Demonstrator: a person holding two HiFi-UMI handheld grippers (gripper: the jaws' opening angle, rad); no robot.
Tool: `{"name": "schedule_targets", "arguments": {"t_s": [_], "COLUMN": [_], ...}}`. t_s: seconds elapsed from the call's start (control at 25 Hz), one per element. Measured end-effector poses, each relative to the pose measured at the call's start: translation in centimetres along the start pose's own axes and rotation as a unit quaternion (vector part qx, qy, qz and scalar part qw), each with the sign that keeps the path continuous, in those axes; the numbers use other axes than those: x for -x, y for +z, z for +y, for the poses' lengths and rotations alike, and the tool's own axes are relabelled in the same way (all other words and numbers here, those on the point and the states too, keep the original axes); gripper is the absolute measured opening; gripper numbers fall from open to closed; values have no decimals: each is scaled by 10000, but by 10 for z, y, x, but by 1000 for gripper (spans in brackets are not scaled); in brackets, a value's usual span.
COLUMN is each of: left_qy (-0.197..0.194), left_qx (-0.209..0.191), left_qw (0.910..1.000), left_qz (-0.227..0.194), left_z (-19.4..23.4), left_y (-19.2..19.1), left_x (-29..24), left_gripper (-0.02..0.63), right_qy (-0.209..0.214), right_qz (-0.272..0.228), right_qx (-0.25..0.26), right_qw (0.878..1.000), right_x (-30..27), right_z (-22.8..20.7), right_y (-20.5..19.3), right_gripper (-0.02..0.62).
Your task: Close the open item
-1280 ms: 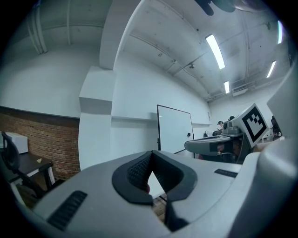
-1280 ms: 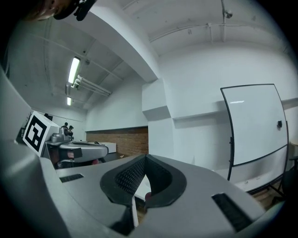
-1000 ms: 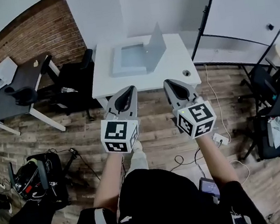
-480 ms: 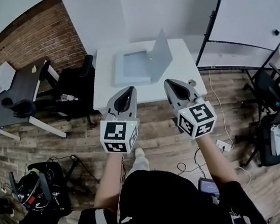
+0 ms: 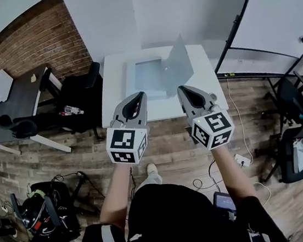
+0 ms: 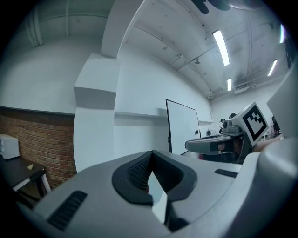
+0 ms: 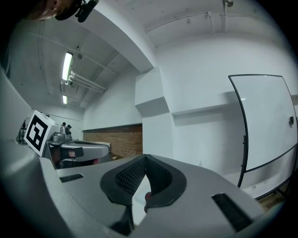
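In the head view a pale grey flat case [image 5: 148, 76] lies open on a white table [image 5: 116, 97]. Its lid [image 5: 179, 61] stands up on the right side. My left gripper [image 5: 136, 98] and right gripper [image 5: 183, 90] are held side by side in front of the table's near edge, short of the case. Both point level at the wall. In the left gripper view the left gripper [image 6: 150, 157] has its jaws shut with nothing in them. The right gripper [image 7: 143, 160] is likewise shut and empty in its own view. Neither gripper view shows the case.
A black office chair [image 5: 79, 94] stands against the table's left side, next to a grey desk [image 5: 18, 99]. A whiteboard [image 5: 273, 18] and more chairs [image 5: 301, 120] are at the right. Cables [image 5: 204, 182] and bags [image 5: 35, 207] lie on the wooden floor.
The table and the open case have drawn nearer and sit lower in the head view. Both grippers have kept side by side and shut.
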State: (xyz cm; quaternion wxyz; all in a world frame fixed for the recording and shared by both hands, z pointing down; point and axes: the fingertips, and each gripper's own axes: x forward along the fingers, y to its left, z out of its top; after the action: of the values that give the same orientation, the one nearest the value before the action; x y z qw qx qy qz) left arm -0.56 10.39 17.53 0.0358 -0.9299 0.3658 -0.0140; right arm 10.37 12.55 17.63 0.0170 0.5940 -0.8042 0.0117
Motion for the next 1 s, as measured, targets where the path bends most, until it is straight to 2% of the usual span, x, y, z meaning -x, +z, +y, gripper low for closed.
{"name": "schedule_targets", "arguments": {"t_s": [0.56,1.0], "left_qy": [-321,-699], "left_qx": [454,482], "left_qw": [9985,9963], "left_qz": [-7,129], "left_z": [72,116], "left_y": [-4,-28], "left_x": [-58,-107], "left_gripper": [9,9], "right_qy": [-193,-500], "right_qz": [142,354], "right_qx": [23,-47], "right_qw": [9997,9981], "right_x": [-90,-151], "right_z": [-18,-41], "right_y": [2,-11], "right_gripper": [40,40]}}
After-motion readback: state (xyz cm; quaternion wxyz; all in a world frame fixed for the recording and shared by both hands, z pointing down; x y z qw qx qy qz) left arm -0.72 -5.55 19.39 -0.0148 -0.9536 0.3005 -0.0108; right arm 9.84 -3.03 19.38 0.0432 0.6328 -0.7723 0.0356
